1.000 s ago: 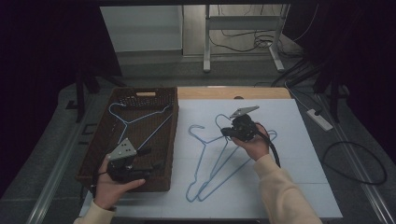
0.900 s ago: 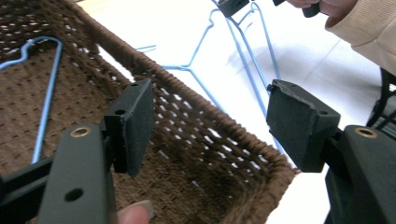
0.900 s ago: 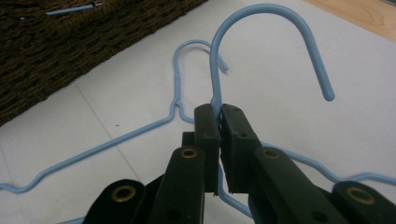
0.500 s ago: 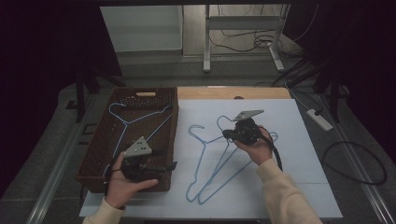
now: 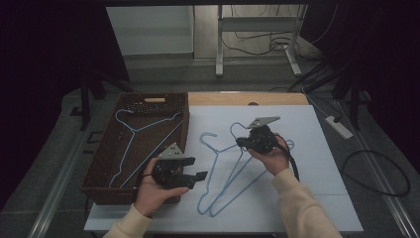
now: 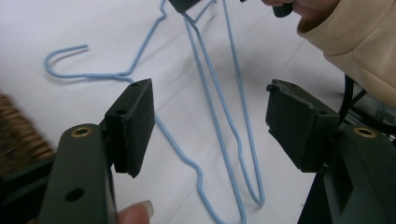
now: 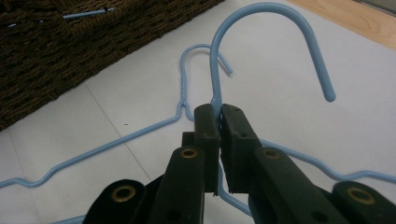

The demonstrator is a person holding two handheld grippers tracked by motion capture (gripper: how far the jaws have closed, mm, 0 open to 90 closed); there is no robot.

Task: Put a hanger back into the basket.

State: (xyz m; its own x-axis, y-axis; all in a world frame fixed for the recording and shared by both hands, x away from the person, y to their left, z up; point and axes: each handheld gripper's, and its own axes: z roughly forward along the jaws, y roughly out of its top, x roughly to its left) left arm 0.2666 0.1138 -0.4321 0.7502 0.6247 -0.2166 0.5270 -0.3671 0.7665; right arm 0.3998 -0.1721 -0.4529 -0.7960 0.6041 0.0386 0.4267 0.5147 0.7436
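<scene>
Two light-blue wire hangers lie overlapping on the white sheet (image 5: 317, 163). My right gripper (image 5: 241, 143) is shut on the neck of the right-hand hanger (image 5: 235, 128); in the right gripper view its pads (image 7: 219, 126) pinch the wire just below the hook (image 7: 271, 18). The second hanger (image 5: 207, 134) lies to its left, its hook (image 7: 198, 49) beyond the jaws. My left gripper (image 5: 197, 168) stands open at the basket's near right corner, pointing right. In the left gripper view its jaws (image 6: 217, 123) gape above the hangers' long wires (image 6: 219, 112), touching neither.
A brown woven basket (image 5: 106, 148) on the left holds a third blue hanger (image 5: 130, 130). Bare wooden tabletop (image 5: 247, 99) shows behind the sheet. A power strip (image 5: 339, 126) and cables lie on the floor to the right.
My left gripper has slid right, from over the basket's near end to its right corner beside the hangers. The right gripper has stayed put, still shut on the hanger neck.
</scene>
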